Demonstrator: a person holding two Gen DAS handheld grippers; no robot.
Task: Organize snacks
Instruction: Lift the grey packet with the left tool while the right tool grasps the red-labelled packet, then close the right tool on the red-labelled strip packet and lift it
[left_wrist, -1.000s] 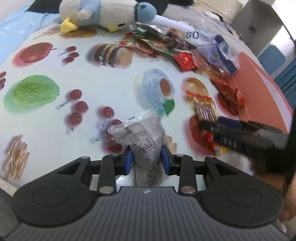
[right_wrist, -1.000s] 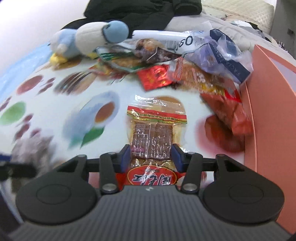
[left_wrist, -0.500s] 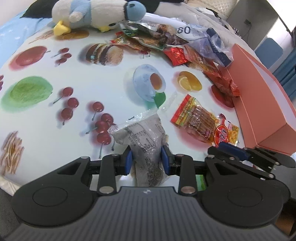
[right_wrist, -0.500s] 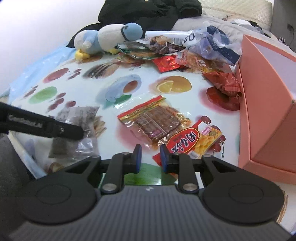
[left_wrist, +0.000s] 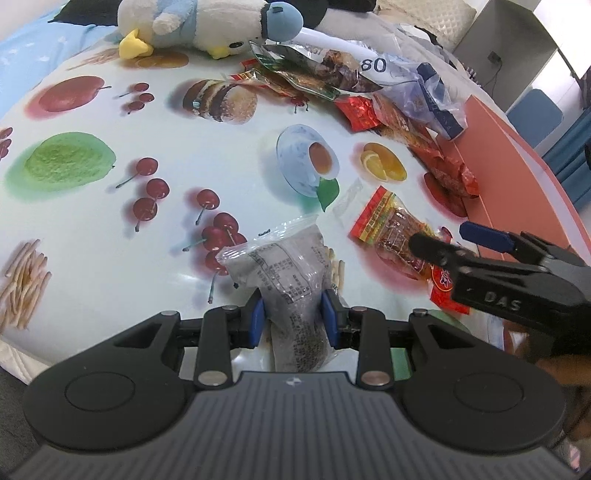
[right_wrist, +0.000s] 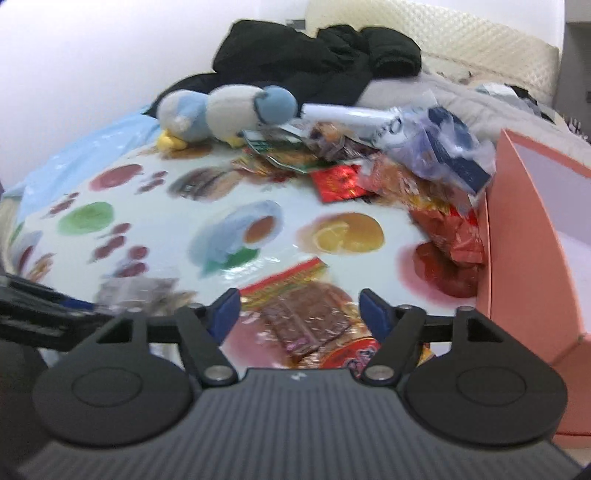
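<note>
Left claw (left_wrist: 291, 319) clamped on the grey packet (left_wrist: 286, 273), blue pads pressing both sides, packet held just above the bench (left_wrist: 110, 229) at its near edge. Right claw (right_wrist: 299, 308) opening, jaws wide apart, nothing gripped; red-and-yellow snack pack (left_wrist: 391, 236) lying flat on the fruit-print cloth directly beneath and between those spread jaws (pads clear of it, by the look of the right wrist view, blurred as that is). Pink box (right_wrist: 524, 236) standing open at the right edge, just beside that pack; visible part of its interior bare, rest out of sight. Far back, a heap of snacks (left_wrist: 369, 96) piled against the box corner and next to the plush penguin (left_wrist: 207, 26): foil bags, a red sachet, a clear bag with blue print, all unsorted. Early days, judging by this: one packet in hand, one loose pack within reach, the bulk of the pile untouched, nothing seen in the box. Plenty left: get the held packet and the flat pack stowed, then work through the heap at the back.
</note>
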